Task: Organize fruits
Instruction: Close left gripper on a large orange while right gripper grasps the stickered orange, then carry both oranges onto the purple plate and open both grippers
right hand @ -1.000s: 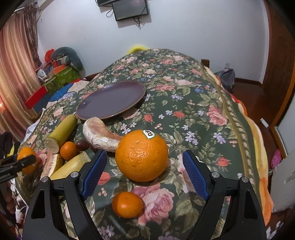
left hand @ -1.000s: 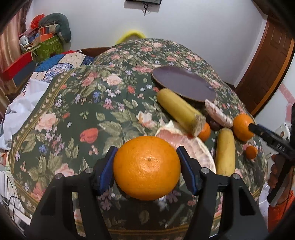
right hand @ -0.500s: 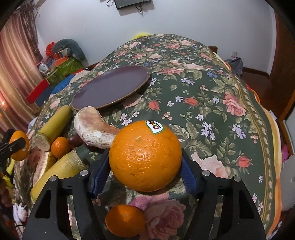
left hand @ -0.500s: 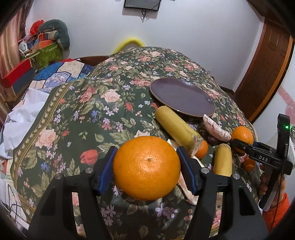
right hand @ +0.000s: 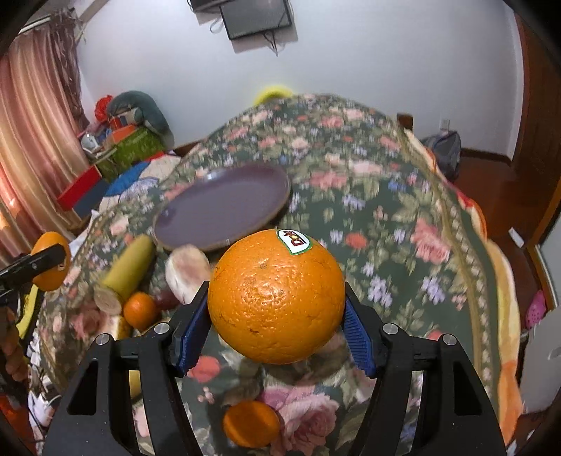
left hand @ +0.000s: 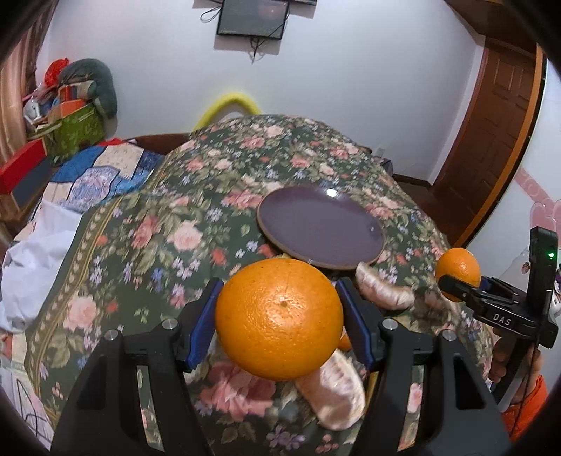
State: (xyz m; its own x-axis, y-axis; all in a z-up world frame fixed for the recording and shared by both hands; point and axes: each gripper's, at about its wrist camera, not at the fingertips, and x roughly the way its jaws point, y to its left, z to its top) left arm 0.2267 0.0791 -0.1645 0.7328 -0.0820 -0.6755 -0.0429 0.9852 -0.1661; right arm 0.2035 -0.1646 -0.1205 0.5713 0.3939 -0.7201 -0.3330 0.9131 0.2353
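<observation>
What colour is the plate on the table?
Dark purple; the plate shows best in the left wrist view.

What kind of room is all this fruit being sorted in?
Most likely a room in someone's home, perhaps a bedroom: a floral cloth covers the surface under the fruit, a small screen hangs on the wall, and pink curtains stand beside piled boxes.
</observation>
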